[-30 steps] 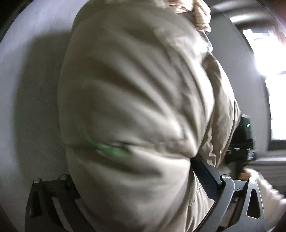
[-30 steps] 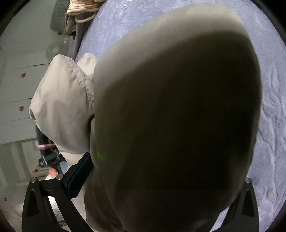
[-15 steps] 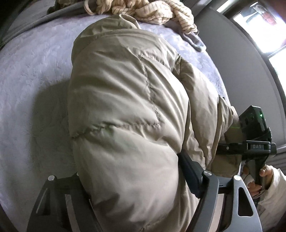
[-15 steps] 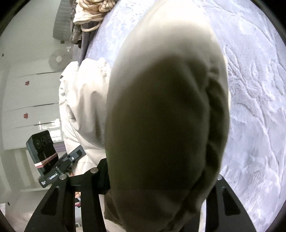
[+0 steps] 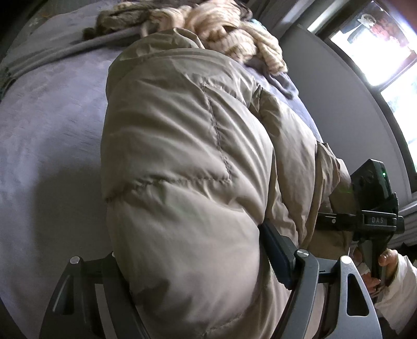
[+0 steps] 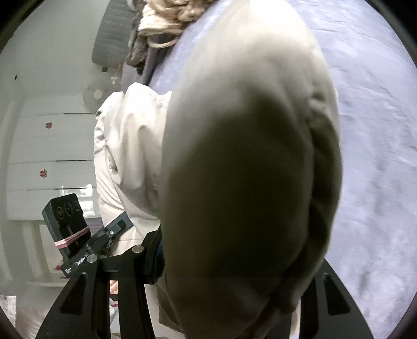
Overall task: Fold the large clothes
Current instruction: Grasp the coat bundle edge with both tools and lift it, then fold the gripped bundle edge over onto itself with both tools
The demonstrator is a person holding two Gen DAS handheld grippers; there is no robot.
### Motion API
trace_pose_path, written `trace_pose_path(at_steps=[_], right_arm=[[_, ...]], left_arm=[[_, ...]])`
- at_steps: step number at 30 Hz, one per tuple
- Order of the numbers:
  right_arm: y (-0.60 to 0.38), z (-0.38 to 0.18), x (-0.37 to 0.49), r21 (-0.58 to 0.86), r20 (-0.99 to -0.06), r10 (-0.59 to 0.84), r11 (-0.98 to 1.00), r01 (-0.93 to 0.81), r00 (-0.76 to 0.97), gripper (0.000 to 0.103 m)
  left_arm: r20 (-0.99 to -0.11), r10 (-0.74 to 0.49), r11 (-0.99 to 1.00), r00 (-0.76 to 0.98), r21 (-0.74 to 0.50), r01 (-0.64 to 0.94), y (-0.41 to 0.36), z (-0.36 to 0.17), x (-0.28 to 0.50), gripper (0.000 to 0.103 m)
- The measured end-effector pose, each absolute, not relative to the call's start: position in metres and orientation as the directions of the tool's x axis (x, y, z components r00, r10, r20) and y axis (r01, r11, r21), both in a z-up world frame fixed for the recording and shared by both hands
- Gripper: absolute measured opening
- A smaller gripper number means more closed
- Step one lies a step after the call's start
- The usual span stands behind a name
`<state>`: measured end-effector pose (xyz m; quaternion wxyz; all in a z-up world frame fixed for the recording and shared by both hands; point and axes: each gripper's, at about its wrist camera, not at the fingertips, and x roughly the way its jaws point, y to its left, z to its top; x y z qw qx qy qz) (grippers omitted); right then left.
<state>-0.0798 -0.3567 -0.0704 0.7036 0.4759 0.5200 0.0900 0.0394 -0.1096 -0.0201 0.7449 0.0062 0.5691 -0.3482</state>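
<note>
Jaws narrowed since a second ago; both are being kept clamped on the puffer jacket [image 5: 187, 161].
Left wrist: jacket is being squeezed by the left gripper [image 5: 198, 263] above the grey bedspread [image 5: 49, 146]. Right wrist: a padded fold is being pinched by the right gripper [image 6: 234, 268]; knitted clothes [image 6: 166, 15] are lying beyond.

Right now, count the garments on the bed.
3 that I can tell: the beige puffer jacket in both grippers' jaws, and a cream knit and a dark furry piece piled beyond it. More may be hidden in that pile.
</note>
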Motion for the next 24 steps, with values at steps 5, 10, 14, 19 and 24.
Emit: trace_pose_path(at_steps=[5, 10, 14, 19, 24], right_arm=[[-0.314, -0.073, -0.037, 0.785, -0.620, 0.644, 0.523, 0.333, 0.449, 0.053], [-0.269, -0.086, 0.025, 0.788, -0.615, 0.667, 0.539, 0.296, 0.422, 0.053], [-0.248, -0.101, 0.070, 0.773, -0.633, 0.668, 0.569, 0.280, 0.391, 0.053], [-0.235, -0.124, 0.098, 0.720, -0.694, 0.637, 0.628, 0.297, 0.336, 0.053], [-0.245, -0.107, 0.097, 0.654, -0.756, 0.576, 0.668, 0.354, 0.310, 0.062]], left_arm=[[-0.856, -0.485, 0.792, 0.178, -0.344, 0.503, -0.054, -0.011, 0.085, 0.078], [-0.867, -0.447, 0.834, 0.222, -0.314, 0.453, -0.004, -0.024, 0.134, 0.078], [-0.889, -0.387, 0.876, 0.245, -0.272, 0.397, 0.026, -0.055, 0.167, 0.078], [-0.896, -0.379, 0.891, 0.230, -0.286, 0.354, 0.044, -0.092, 0.175, 0.080], [-0.896, -0.370, 0.892, 0.246, -0.269, 0.363, 0.050, -0.091, 0.165, 0.082]])
